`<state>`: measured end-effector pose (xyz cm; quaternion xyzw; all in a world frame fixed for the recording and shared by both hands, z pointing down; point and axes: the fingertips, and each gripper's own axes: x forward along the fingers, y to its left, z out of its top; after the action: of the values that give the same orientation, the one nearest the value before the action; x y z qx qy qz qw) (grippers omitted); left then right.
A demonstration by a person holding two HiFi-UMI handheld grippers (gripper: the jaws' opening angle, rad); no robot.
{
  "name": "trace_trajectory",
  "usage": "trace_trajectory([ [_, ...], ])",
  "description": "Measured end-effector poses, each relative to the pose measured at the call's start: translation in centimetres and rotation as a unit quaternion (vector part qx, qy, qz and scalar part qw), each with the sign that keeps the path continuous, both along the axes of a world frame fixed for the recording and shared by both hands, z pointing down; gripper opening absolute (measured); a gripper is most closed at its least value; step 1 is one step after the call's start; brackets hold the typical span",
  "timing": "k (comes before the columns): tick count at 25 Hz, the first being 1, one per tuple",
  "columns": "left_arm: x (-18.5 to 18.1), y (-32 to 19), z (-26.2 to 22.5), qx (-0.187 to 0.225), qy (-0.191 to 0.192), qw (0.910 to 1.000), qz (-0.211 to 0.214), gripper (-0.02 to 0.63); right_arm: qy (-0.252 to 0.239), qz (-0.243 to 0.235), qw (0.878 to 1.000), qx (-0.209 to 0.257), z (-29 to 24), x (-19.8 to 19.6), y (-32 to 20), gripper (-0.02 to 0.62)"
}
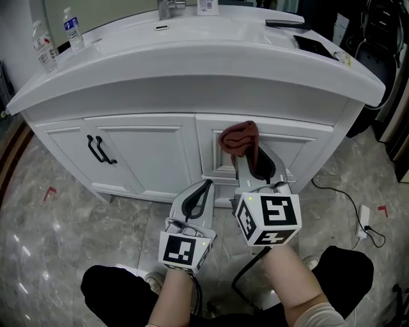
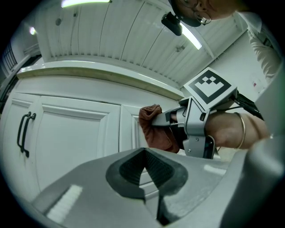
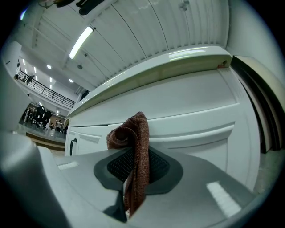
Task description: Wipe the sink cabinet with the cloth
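The white sink cabinet (image 1: 147,150) fills the upper head view, with panelled doors below a curved white counter. A brown-red cloth (image 1: 241,138) is pinched in my right gripper (image 1: 249,153), bunched up against the top of the right door (image 1: 294,150). In the right gripper view the cloth (image 3: 136,151) hangs down between the shut jaws, close to the cabinet front (image 3: 187,111). My left gripper (image 1: 201,191) hovers lower and to the left, shut and empty, a little short of the doors. From the left gripper view I see the cloth (image 2: 153,131) and the right gripper (image 2: 196,124) beside the door.
Black handles (image 1: 99,150) sit on the left door. Two water bottles (image 1: 46,50) stand on the counter's left end, a faucet (image 1: 167,7) at the back, dark flat items (image 1: 313,45) on the right. A cable and plug (image 1: 361,220) lie on the tiled floor at right.
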<state>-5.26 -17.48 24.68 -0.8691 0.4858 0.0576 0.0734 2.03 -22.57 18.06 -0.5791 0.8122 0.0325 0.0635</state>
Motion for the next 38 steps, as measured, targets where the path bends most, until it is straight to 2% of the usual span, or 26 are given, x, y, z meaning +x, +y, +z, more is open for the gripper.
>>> trace_trajectory([
  [15, 5.4, 0.8, 0.1, -0.007, 0.001, 0.9994, 0.033, 0.000, -0.018, 0.037, 0.999, 0.008, -0.8, 8.7, 1.4, 0.089],
  [23, 7.2, 1.6, -1.1, 0.000, 0.011, 0.9990, 0.042, 0.000, -0.039, 0.079, 0.996, 0.003, -1.0, 13.6, 2.1, 0.087],
  [31, 8.9, 1.7, -0.9, -0.005, 0.019, 0.9980, 0.060, 0.000, -0.099, 0.107, 0.989, -0.004, -1.8, 17.9, 2.9, 0.087],
  [35, 8.5, 2.0, -0.9, -0.004, 0.015, 0.9981, 0.060, 0.000, -0.111, 0.118, 0.987, -0.002, -1.8, 18.2, 3.5, 0.084],
  [38, 7.5, 2.2, -1.1, -0.002, 0.009, 0.9986, 0.051, 0.000, -0.103, 0.098, 0.990, 0.000, -1.5, 15.9, 4.0, 0.084],
])
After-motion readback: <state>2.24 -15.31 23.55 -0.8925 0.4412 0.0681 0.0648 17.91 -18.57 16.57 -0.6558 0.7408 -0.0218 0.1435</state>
